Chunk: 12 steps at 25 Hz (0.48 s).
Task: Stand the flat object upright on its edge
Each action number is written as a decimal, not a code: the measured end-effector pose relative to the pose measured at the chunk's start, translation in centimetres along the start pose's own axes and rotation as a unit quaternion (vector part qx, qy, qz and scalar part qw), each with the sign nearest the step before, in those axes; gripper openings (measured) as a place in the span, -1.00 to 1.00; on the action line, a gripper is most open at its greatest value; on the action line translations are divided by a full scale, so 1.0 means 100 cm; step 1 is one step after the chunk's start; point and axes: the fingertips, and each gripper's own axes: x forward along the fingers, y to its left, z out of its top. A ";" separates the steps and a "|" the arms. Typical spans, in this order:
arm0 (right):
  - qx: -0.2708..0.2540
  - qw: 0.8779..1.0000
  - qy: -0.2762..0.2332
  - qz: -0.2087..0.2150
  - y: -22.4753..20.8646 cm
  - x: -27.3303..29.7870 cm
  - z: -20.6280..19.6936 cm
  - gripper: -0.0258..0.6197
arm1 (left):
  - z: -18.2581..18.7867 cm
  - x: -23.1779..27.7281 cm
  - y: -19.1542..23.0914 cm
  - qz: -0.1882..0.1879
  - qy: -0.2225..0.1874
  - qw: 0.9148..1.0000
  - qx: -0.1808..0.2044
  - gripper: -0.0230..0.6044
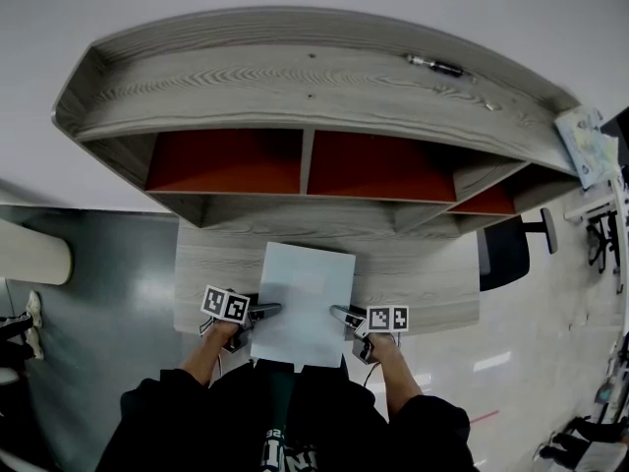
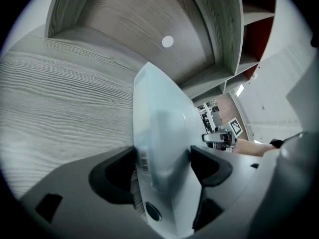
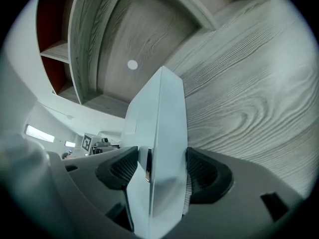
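My left gripper [image 2: 162,169] and right gripper [image 3: 160,169] each clamp one side of the pale flat book [image 1: 305,298]. It hangs over the desk's [image 1: 423,298] front edge, broad face still up. Grip secured, I judge. Tipping it onto its edge remains.

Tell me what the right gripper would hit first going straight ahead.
The white box, which is already gripped between the jaws of the right gripper. Past the box, it would probably meet the left gripper, though depth is unclear.

Left tool [image 1: 267,310], right tool [image 1: 341,313] — both clamped, facing inward
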 end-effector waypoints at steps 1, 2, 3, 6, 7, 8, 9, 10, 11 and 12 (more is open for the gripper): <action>0.000 1.000 0.001 0.000 0.000 0.000 0.000 -0.06 | 0.000 0.000 0.000 -0.002 0.002 1.000 -0.002 0.20; 0.000 1.000 0.003 -0.001 0.000 0.000 0.000 -0.06 | 0.000 0.000 -0.001 -0.003 0.004 1.000 -0.002 0.19; 0.001 1.000 0.006 -0.002 0.000 0.000 0.000 -0.06 | 0.000 0.000 -0.001 -0.003 0.006 1.000 -0.002 0.19; 0.004 1.000 0.019 -0.006 0.000 0.002 -0.001 -0.06 | 0.000 -0.002 -0.001 0.001 0.008 1.000 0.000 0.19; 0.003 1.000 0.024 -0.008 0.001 0.002 -0.001 -0.06 | -0.001 -0.002 -0.001 0.003 0.007 1.000 -0.001 0.19; 0.002 1.000 0.028 -0.010 0.002 0.002 -0.001 -0.06 | -0.002 -0.002 -0.001 0.005 0.007 1.000 -0.002 0.19; -0.001 0.999 0.032 -0.011 0.002 0.002 0.000 -0.07 | -0.003 -0.003 -0.002 0.007 0.007 1.000 -0.003 0.18; -0.006 0.999 0.034 -0.011 0.004 0.002 0.000 -0.07 | -0.004 -0.004 -0.002 0.008 0.006 1.000 -0.002 0.19; -0.012 0.999 0.035 -0.010 0.006 0.003 0.001 -0.07 | -0.004 -0.006 -0.002 0.009 0.005 1.000 0.000 0.18; -0.017 0.999 0.036 -0.010 0.009 0.003 0.002 -0.07 | -0.004 -0.008 -0.002 0.011 0.003 1.000 0.003 0.18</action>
